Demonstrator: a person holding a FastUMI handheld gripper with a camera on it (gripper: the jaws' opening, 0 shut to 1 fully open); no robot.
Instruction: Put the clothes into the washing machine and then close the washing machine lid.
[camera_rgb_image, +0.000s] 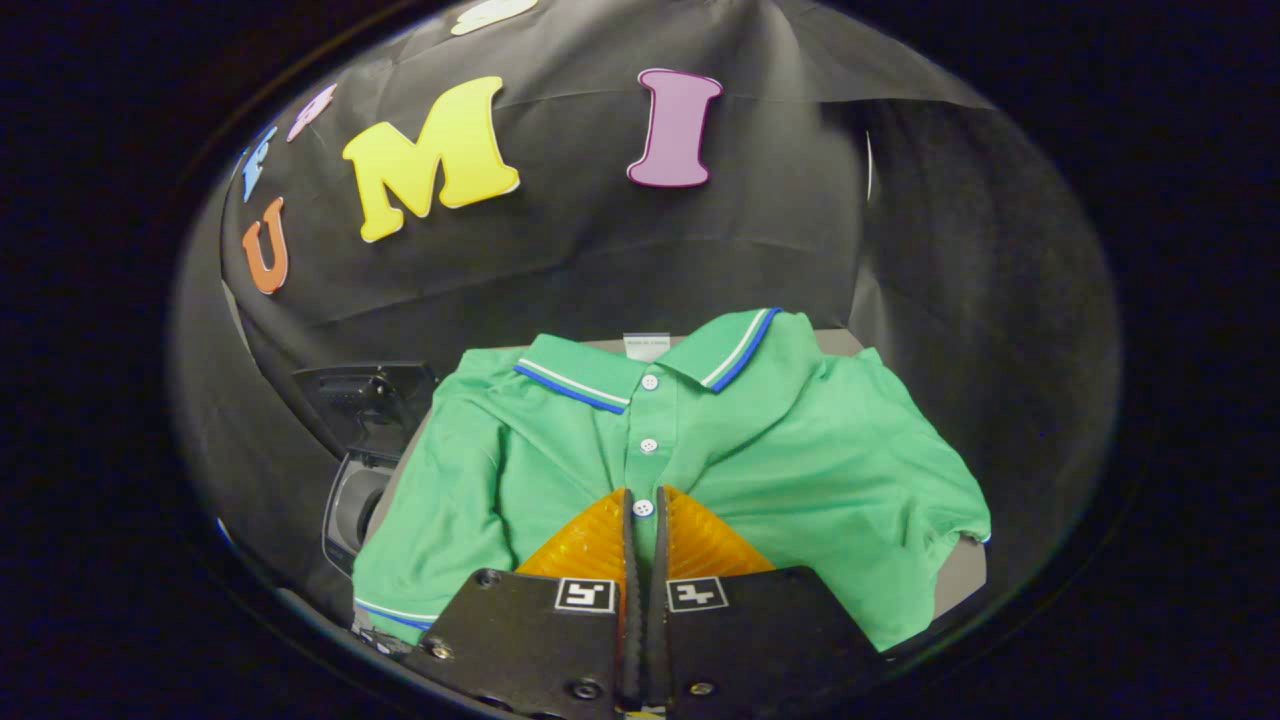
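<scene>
A green polo shirt (800, 450) with a blue-and-white trimmed collar lies spread on a pale table top (960, 575), collar away from me. My gripper (645, 500) sits at its button placket, fingers drawn close together with a strip of green fabric and a white button pinched between the tips. Creases in the cloth run toward the fingertips. To the left of the shirt stands a small washing machine (352, 510) with a round opening, and its dark lid (365, 400) stands raised above it. The shirt's left sleeve hides part of the machine.
Black booth cloth closes in behind the shirt and on both sides. The table's edge shows just beyond the right sleeve (950, 500).
</scene>
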